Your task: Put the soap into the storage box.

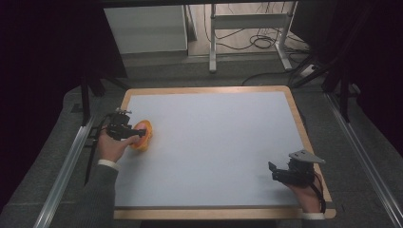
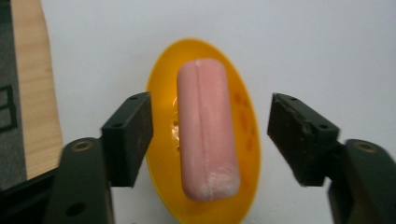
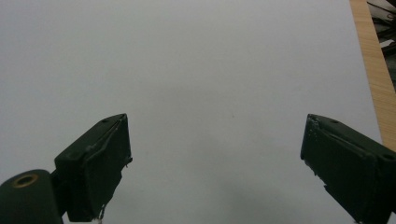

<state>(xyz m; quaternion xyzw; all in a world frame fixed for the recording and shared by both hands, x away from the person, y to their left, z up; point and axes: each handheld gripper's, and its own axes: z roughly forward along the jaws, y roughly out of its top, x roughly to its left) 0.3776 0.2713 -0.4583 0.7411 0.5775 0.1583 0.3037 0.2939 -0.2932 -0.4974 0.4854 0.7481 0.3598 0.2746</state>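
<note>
While left gripper (image 2: 210,140) hovers over sausage (image 2: 207,130) (orange dish (image 2: 247,154)), fingers spread, right gripper (image 3: 215,168) spread too.

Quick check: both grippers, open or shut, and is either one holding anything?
Left gripper: open, jaws either side of the pink sausage in the orange dish, not gripping it.
Right gripper: open, holding nothing.

- A table (image 1: 294,102) with a pale grey top and a wooden edge is set on a grey carpet (image 1: 43,175).
- Metal rails (image 1: 66,166) are laid along its left and right.
- At the far side a white cabinet (image 1: 147,28), a white frame (image 1: 247,28) and cables (image 1: 263,40) are seen.
- Both far corners are left dark.
</note>
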